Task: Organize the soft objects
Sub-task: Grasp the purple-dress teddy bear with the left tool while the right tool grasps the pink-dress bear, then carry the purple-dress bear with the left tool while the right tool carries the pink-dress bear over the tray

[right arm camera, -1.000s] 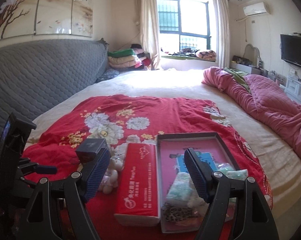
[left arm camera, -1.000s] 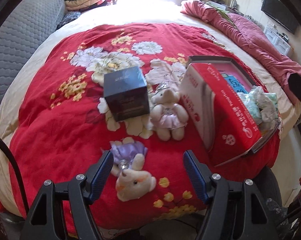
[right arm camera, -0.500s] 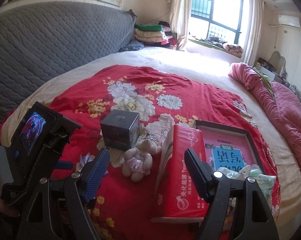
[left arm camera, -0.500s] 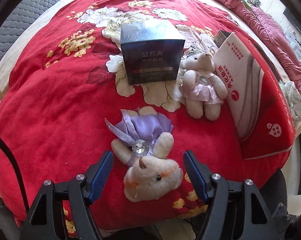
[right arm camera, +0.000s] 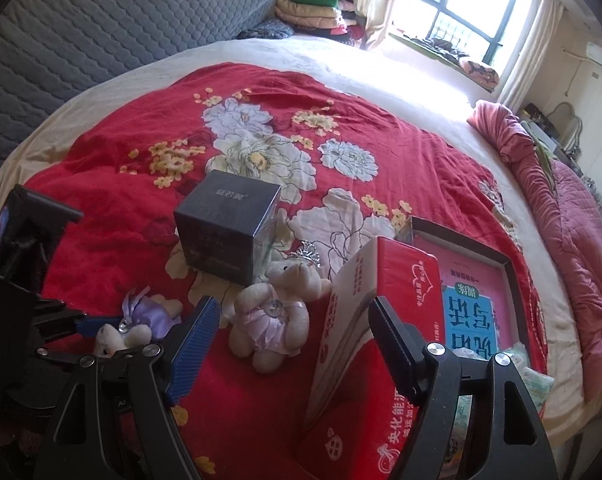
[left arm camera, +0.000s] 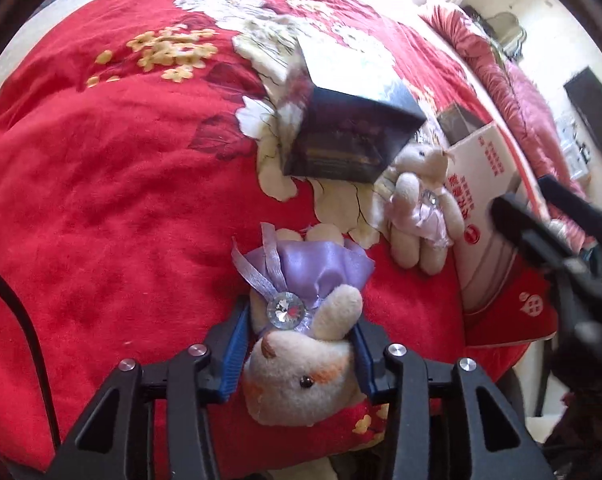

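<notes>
Bed [right arm camera: 381, 92] carries everything here, with a red flowered blanket [left arm camera: 101, 200] spread over it. On the blanket's right side lies a flat open tray [right arm camera: 513, 292] with a pink printed sheet and some small soft packets at its near end. A red and white carton [right arm camera: 385, 312] stands on its edge just beside this tray. Left of the carton is a dark cube box [left arm camera: 353, 136], then a pale bear in a pink dress [right arm camera: 273, 320] lying just beside the box, and nearest of all a pale bear in a purple dress [left arm camera: 301, 320].

The left hand-held gripper [left arm camera: 297, 348] has just been closing, and its blue pads now seem to press the purple bear on both sides, about at the neck and head. In the right wrist view the contact is too small to confirm. The right hand-held gripper [right arm camera: 289, 344] stands wide with nothing in it, low over the pink bear and the carton.

To do this grasp well, I think the pads should hold the firm head or body, not only the satin skirt or the ribbon [left arm camera: 261, 268], because thin cloth can slip out. The squeeze should be enough to compress the plush a little. The lift should go straight up, so the toy does not drag the blanket or knock the dark box. The tray is probably the place for it, so the carton must be passed over carefully.
</notes>
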Demonstrator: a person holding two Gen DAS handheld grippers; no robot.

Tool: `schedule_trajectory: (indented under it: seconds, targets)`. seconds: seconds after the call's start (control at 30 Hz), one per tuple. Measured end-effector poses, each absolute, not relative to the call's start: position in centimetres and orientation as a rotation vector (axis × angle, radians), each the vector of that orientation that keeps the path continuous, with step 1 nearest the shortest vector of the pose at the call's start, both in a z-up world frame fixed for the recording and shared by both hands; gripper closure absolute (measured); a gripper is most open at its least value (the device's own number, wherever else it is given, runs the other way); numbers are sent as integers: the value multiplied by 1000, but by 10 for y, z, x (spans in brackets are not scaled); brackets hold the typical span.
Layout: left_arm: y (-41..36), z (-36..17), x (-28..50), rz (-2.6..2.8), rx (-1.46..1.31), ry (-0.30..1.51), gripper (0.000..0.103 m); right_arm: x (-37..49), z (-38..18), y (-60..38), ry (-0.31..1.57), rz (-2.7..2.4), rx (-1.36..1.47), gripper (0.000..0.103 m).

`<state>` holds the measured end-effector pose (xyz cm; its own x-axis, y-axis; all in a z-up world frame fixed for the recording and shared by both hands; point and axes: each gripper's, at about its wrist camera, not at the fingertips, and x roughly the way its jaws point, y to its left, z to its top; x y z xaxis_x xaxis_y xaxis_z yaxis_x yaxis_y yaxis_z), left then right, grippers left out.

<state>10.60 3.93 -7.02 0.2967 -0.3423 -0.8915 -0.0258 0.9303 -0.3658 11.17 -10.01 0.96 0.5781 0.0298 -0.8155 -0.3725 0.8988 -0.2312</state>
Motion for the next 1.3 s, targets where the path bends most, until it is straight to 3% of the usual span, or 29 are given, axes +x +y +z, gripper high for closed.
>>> schedule_trajectory:
  seconds: [0.27, 0.63, 0.8, 1.0, 1.3]
  targets:
    - [85, -49, 106, -154, -400, 1156, 57, 139, -43, -64, 1072, 167, -509, 25]
    - [100, -47, 109, -189, -417, 1130, 57, 154, -89, -61, 1087, 70, -611, 47]
    - [93, -39, 110, -193, -387, 1095, 57, 143, -65, -82, 1009, 138, -479, 59]
    - [75, -28, 106, -217, -353, 1060, 57, 122, -16, -106, 908, 256, -249, 60]
    - [30, 15, 87, -267, -268, 966, 57, 93, 54, -150, 771, 238, -151, 60]
